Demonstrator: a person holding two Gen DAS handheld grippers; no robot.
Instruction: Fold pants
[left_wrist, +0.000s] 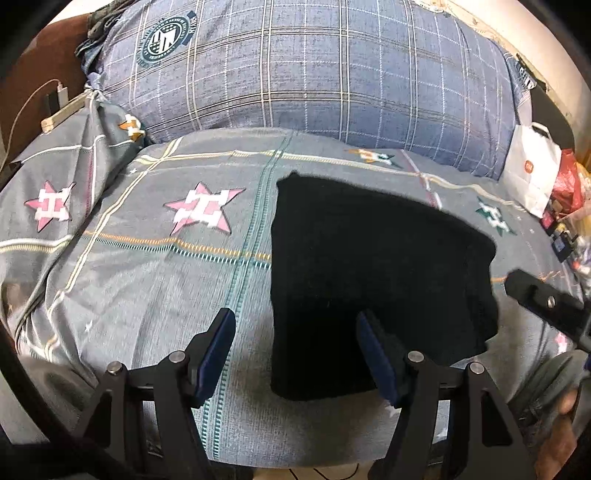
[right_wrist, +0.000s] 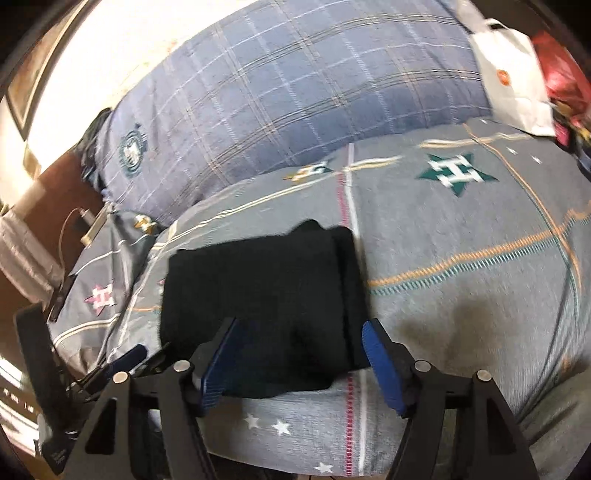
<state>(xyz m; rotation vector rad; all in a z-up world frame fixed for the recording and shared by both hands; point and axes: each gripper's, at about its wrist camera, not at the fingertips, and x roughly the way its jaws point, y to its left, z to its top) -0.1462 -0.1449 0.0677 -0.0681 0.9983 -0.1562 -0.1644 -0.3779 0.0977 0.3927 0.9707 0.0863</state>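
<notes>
Black pants (left_wrist: 369, 273) lie folded into a compact rectangular stack on the bed (left_wrist: 147, 288); in the left wrist view they sit centre to lower right of the frame, in the right wrist view (right_wrist: 266, 295) centre-left, just above the jaws; fabric too dark to make out the layers, only a thicker edge along the stack's right side in both views.

Left gripper (left_wrist: 295, 354): jaws released, nothing between the pads; right pad overlaps the stack's lower edge in the picture, left pad is over bare bedding; cannot tell whether the right pad touches the cloth.

Right gripper (right_wrist: 301, 363): jaws released, spread across the near edge of the stack, not pressing it; the same gripper shows as a black bar at the right edge of the left wrist view (left_wrist: 546, 306), just beside the stack's right side.

Bed cover is grey with thin plaid lines and star patches: pink star (left_wrist: 203, 210) left of the pants, green star (right_wrist: 456, 173) upper right in the right wrist view; large blue plaid pillow (left_wrist: 314, 74) fills the top of the frame behind the pants; white paper bag (left_wrist: 532, 166) and red clutter at far right; cable and small charger block (left_wrist: 61, 94) at upper left.
</notes>
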